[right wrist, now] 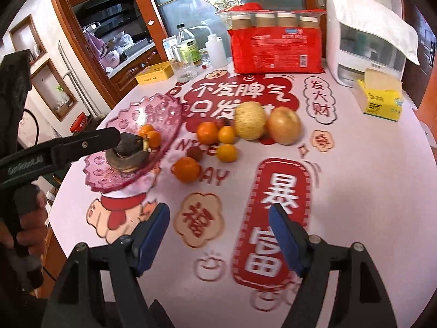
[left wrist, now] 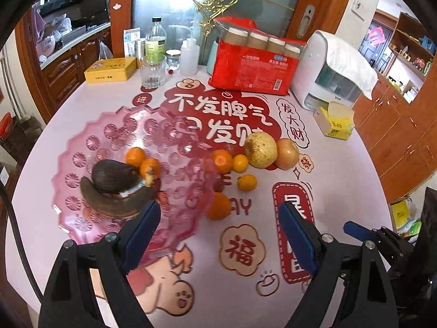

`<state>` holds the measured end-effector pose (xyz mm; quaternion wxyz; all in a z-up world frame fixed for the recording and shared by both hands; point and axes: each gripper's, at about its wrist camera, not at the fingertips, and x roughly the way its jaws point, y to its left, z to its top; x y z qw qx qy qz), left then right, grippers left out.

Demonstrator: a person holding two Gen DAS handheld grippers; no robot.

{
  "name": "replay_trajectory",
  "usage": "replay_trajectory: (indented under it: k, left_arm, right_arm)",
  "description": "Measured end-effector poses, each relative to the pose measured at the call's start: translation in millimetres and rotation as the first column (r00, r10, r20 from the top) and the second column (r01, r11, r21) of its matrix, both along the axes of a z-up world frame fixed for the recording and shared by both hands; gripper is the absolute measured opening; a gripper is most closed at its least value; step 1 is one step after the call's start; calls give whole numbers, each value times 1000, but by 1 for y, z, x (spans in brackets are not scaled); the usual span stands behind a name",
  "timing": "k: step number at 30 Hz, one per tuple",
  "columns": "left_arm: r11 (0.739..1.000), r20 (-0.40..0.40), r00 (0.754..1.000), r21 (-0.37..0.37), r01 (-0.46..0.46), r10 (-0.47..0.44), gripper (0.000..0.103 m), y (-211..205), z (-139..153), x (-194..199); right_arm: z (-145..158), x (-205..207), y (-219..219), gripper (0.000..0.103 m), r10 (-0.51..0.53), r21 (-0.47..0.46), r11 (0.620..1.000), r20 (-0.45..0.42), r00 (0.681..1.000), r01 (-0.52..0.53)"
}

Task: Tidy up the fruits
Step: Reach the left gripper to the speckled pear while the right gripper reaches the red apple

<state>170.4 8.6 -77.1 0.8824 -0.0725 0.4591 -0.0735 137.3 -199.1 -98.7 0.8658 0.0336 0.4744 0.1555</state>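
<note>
Left gripper (left wrist: 221, 235) is hanging wide and empty over the near rim of the pink plastic fruit plate (left wrist: 82, 147); right gripper (right wrist: 218, 235) is also gaping empty above the printed tablecloth (right wrist: 355, 180). Blackened banana (left wrist: 114, 205), avocado (left wrist: 109, 176) and two tangerines (left wrist: 142, 161) are sitting in the plate. Loose tangerines (right wrist: 187, 168), a pear (right wrist: 250, 124) and an apple (right wrist: 284, 125) are lying just beside it. Tangerines look light, soft-skinned and prone to rolling: pinch across the middle, gently. Pear and apple look heavier and firmer.

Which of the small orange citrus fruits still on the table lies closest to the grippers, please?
The large tangerine lying alone at the plate's near edge. The other three loose ones sit farther back, toward the pear and the apple.
</note>
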Motion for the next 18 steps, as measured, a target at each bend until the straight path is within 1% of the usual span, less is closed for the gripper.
replay_trajectory:
  k: [2, 6, 11, 18]
  left_arm:
    - [1000, -5, 1000, 4, -13, 13, 87, -11, 2, 5]
    - [1000, -21, 999, -15, -25, 25, 87, -28, 12, 18]
    - [1000, -61, 998, 11, -24, 25, 87, -48, 24, 43]
    - [998, -127, 992, 60, 2, 6, 87, -69, 36, 81]
  right_arm:
    - [0, 1, -16, 76, 6, -16, 1000, 6, 1000, -6]
    - [2, 5, -43, 76, 26, -51, 998, 17, 1000, -25]
    - [10, 18, -70, 76, 73, -89, 994, 52, 996, -68]
    - [25, 45, -85, 76, 204, -184, 966, 109, 973, -181]
